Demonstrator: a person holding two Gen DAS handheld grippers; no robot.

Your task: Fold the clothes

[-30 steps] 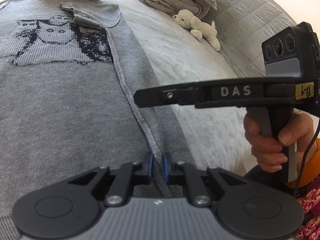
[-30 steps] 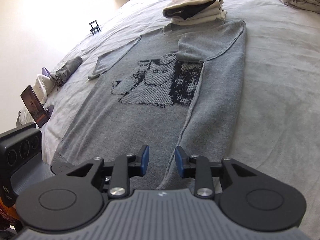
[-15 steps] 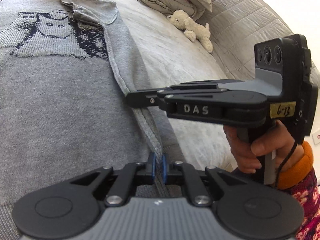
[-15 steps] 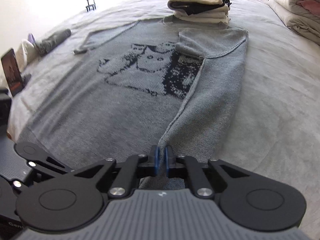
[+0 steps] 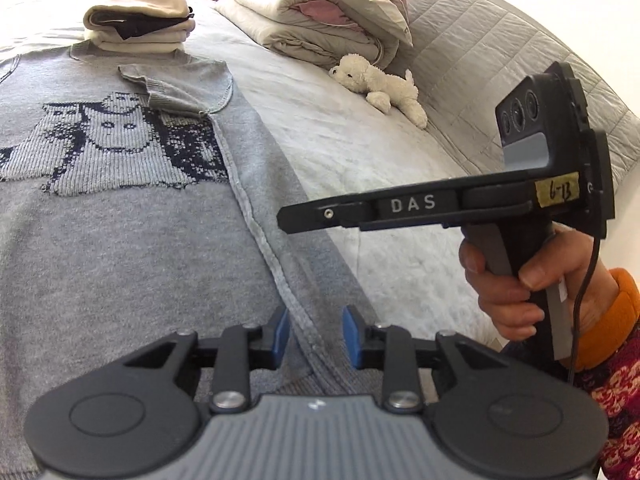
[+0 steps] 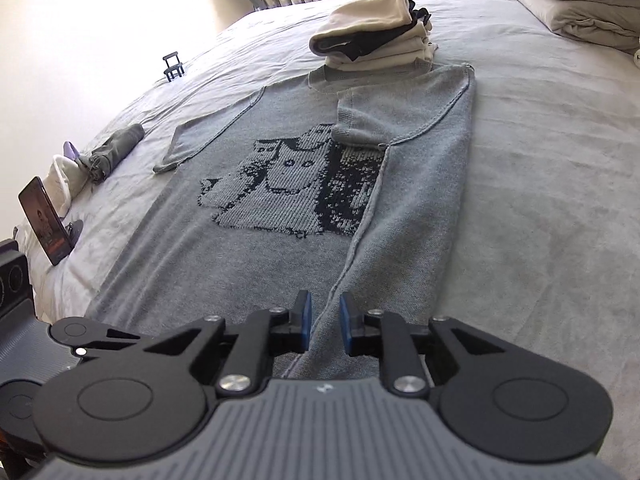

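Note:
A grey knit sweater [image 6: 248, 264] with a dark cat picture lies flat on the bed, its right side and sleeve folded inward; it also shows in the left wrist view [image 5: 120, 248]. My left gripper [image 5: 315, 336] is open over the folded seam near the hem, holding nothing. My right gripper [image 6: 323, 322] is open over the same folded edge, empty. In the left wrist view the right gripper [image 5: 360, 210] is seen from the side, held above the bed beside the sweater.
A stack of folded clothes [image 6: 376, 40] sits at the sweater's collar. A rolled duvet [image 5: 316, 16] and a white plush dog [image 5: 380, 88] lie at the right. A phone on a stand [image 6: 44, 224], a dark rolled garment [image 6: 116, 148] and a small black stand [image 6: 173, 66] lie at the left.
Both grippers were shut on the sweater's folded edge half a second ago and have opened, releasing it. Both have lifted back a little from the cloth.

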